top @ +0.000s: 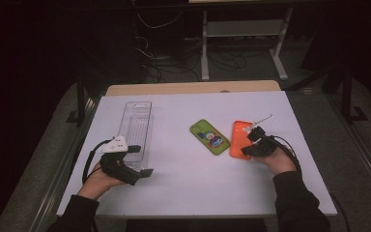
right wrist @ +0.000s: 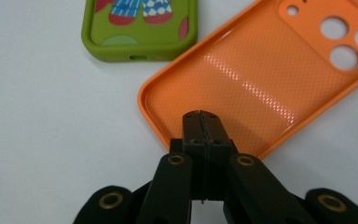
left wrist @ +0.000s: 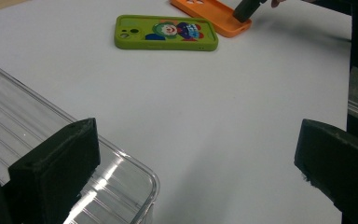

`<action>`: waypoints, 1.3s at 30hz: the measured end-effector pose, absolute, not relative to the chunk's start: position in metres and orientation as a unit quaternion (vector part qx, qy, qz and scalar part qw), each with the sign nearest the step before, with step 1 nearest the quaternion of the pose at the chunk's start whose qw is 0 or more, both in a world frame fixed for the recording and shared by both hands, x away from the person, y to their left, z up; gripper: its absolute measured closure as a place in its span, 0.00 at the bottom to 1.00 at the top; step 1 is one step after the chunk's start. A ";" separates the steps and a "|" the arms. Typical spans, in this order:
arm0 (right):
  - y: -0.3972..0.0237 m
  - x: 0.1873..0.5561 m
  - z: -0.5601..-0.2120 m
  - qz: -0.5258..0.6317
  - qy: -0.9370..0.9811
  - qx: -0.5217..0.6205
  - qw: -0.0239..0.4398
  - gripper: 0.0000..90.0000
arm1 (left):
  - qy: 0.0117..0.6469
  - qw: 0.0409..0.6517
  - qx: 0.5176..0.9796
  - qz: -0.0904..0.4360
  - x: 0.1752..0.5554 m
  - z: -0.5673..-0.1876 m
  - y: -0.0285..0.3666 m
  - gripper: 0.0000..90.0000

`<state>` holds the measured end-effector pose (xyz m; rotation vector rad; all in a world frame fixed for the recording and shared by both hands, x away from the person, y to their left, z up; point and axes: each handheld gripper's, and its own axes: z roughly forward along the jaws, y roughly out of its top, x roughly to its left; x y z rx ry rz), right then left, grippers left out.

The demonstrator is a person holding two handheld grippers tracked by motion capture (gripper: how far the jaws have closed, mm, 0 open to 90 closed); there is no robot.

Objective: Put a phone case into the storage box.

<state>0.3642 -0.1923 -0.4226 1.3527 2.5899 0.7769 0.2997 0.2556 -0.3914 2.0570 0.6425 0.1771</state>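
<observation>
- High view, container: clear plastic tray, long and rectangular with a ribbed floor, lies at about 9 o'clock on the white table; nothing lies in it.
- High view, cases: green phone case with a cartoon print sits near the table's middle; orange phone case lies just beside it toward 3 o'clock, hollow side up.
- High view, tools: left gripper rests at the tray's near end, at about 8 o'clock, jaws set wide. Right gripper sits at the orange case's near edge, at about 4 o'clock.
- Left gripper view: two black, matte jaws stand far apart with nothing between them; one overlaps the rounded, glossy tray corner. The green case, thick and rubbery-looking, lies at 12 o'clock, the orange case behind it toward 1 o'clock.
- Right gripper view: the jaws meet, pressed together over the near rim of the orange case; whether the rim is pinched between them cannot be told. The case's inner face is finely dimpled, with round camera cut-outs at 2 o'clock. The green case's end, with a small port slot, lies at 11 o'clock.
</observation>
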 end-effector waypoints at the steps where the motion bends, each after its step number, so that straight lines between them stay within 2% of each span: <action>1: -0.193 0.364 -0.423 0.252 0.857 0.447 0.055 0.98 | 0.260 0.470 0.840 0.073 0.300 -0.391 0.256 0.00; 14: -0.199 0.364 -0.427 0.227 0.856 0.462 0.054 0.98 | 0.259 0.469 0.841 0.073 0.300 -0.392 0.255 0.00; 34: -0.232 0.371 -0.424 0.190 0.835 0.503 0.113 0.98 | 0.259 0.468 0.842 0.073 0.300 -0.391 0.256 0.00; 39: -0.238 0.372 -0.425 0.193 0.832 0.508 0.112 0.98 | 0.259 0.468 0.842 0.073 0.300 -0.391 0.256 0.00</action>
